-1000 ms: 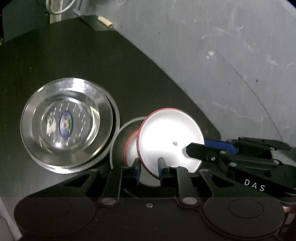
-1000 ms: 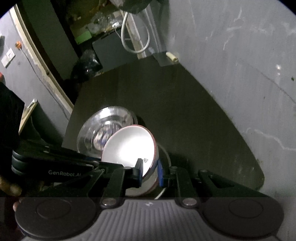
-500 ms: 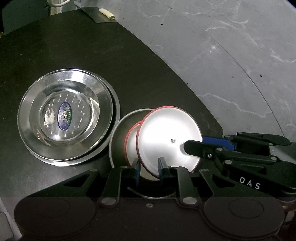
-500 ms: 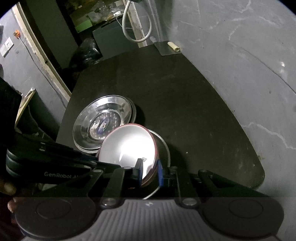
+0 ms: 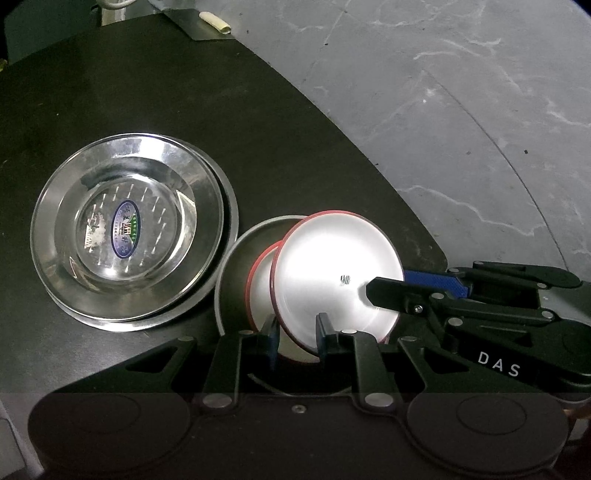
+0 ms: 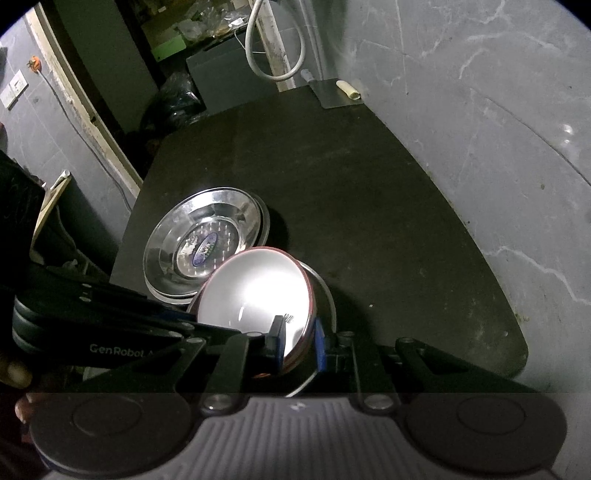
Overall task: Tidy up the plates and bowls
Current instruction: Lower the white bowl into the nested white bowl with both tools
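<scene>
A white bowl with a red rim [image 5: 325, 273] [image 6: 255, 291] hangs tilted over a second red-rimmed bowl [image 5: 260, 280]. That second bowl sits inside a steel bowl [image 5: 232, 273] [image 6: 325, 291]. My left gripper [image 5: 297, 338] [image 6: 188, 323] is shut on the upper bowl's near rim. My right gripper [image 6: 298, 341] [image 5: 388, 284] is shut on the same bowl's opposite rim. Two stacked steel plates [image 5: 125, 225] [image 6: 207, 236] lie just left of the bowls, the top one bearing a blue oval sticker.
Everything rests on a black table [image 5: 258, 129] whose curved right edge drops to a grey marbled floor [image 5: 443, 110]. A small metal sheet with a cream roll [image 5: 216, 22] [image 6: 349, 90] lies at the far corner. Boxes and a white hose [image 6: 258, 55] stand beyond.
The pictures have grown brighter. Both grippers keep their hold on the upper bowl, and nothing has visibly moved.
</scene>
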{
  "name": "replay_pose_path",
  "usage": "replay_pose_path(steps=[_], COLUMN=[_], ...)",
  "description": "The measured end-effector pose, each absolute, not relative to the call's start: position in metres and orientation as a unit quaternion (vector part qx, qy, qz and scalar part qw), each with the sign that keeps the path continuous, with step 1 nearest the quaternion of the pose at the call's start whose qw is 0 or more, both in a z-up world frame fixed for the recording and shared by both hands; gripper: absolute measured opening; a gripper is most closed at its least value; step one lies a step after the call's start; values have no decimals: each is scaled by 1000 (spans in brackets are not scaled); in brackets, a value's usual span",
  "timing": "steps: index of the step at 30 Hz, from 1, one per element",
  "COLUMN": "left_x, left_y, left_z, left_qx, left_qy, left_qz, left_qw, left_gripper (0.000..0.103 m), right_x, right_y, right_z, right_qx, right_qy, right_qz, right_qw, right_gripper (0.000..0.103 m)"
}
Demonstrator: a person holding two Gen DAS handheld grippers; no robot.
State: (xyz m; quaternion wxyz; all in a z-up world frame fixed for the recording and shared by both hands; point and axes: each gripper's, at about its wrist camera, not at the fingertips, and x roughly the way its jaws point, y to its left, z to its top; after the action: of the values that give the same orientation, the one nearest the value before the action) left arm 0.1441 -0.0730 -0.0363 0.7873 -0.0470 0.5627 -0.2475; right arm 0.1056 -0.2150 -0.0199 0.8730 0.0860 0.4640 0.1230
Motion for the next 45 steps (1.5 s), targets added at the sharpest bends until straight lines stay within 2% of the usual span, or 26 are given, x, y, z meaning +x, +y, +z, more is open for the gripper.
replay_pose_path(steps=[14,45], left_x=[144,145], left_y=[-76,-77], left_z=[-37,-33], left_qx=[-43,-40], left_qy=[564,565], left_qz=[-248,-249], left_qw=[786,786], left_gripper=[30,36], right_x=[106,112], right_y=[-217,-213], right_z=[-21,-21], right_qx=[88,66], right_qy=[468,481], right_qz=[128,142], right_qw=[870,862], right_gripper=[19,23])
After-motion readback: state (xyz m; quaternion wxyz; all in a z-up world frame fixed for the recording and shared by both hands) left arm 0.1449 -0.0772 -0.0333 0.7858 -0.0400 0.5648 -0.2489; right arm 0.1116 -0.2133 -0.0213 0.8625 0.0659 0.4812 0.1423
